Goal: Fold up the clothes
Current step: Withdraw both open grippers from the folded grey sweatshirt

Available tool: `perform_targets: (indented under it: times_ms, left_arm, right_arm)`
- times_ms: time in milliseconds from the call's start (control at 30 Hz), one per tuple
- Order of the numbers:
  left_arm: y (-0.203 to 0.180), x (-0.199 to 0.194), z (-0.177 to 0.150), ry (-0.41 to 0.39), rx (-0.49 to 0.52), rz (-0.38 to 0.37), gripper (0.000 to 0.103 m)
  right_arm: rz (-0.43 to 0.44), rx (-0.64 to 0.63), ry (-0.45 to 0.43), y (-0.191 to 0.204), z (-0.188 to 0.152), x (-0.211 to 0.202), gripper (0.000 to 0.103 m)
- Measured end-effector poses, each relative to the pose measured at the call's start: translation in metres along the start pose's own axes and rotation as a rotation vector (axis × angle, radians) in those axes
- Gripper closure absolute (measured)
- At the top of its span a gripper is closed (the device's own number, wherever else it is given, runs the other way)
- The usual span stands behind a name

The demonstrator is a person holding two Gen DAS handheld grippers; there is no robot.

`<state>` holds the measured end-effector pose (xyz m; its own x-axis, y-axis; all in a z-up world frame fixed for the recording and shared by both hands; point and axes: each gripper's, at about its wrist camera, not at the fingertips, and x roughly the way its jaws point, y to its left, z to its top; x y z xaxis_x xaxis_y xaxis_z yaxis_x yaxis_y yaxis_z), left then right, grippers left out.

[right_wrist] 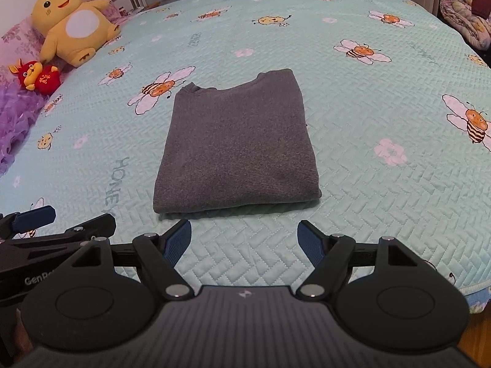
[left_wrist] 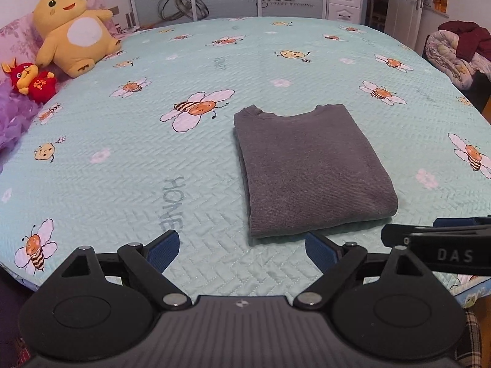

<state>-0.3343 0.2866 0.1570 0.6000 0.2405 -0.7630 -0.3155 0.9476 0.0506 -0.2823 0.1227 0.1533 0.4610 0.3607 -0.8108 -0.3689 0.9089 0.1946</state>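
Grey knit sweater (right_wrist: 236,147): lay folded into a neat rectangle on the bed, neckline at the far end, a doubled edge at the near end showing layers stacked beneath.
Sleeves: none showed; they seemed tucked under or inside the fold.
Position on the bed: near the front edge, roughly central, just beyond both grippers and touching neither.
Bedspread (right_wrist: 368,184): pale mint quilted cloth printed with cartoon bees and small flowers, smooth around the garment.
Left gripper (left_wrist: 242,247): jaws stood wide apart, blue pads facing each other, holding nothing, low over the near edge of the bed.
Right gripper (right_wrist: 244,240): jaws likewise spread wide and empty, just short of the sweater's near edge.
Side by side: each camera caught the other tool at the margin of its view, so the two hung close together.
Step in hand: by my reading the garment already lay as the task wants it, folded flat and square; whether this folding was the work of these grippers cannot be told from one moment.
What any further move would call for: only a judgement that the stack is tidy enough; no loose corner or stray sleeve showed that needed a pinch.
Far side: a yellow plush toy (left_wrist: 72,29) and a small red plush (left_wrist: 29,78) sat by the pillows, well apart from the sweater.
Right background: a heap of bedding (left_wrist: 457,52).
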Motion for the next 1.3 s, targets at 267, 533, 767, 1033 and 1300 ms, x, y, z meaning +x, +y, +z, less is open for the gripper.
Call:
perform_targets:
  times_ms: [267,533,767,1033,1300]
  left_arm:
    - [0.004,0.013,0.006,0.033,-0.034,-0.021,0.011]
    - [0.001,0.036,0.012,0.085,-0.036,-0.02,0.011]
    - [0.0,0.056,0.017,0.128,-0.042,-0.026,0.011]
    - [0.002,0.073,0.021,0.162,-0.051,-0.031,0.011]
    - [0.007,0.087,0.021,0.196,-0.06,-0.035,0.011]
  right_arm:
    - [-0.05,-0.002,0.035,-0.003,0.011,0.016,0.027]
    - [-0.059,0.014,0.045,-0.013,0.023,0.031,0.027]
    - [-0.068,0.037,0.07,-0.023,0.031,0.052,0.027]
    - [-0.076,0.036,0.102,-0.025,0.036,0.071,0.027]
    - [-0.109,0.012,0.131,-0.022,0.039,0.083,0.027]
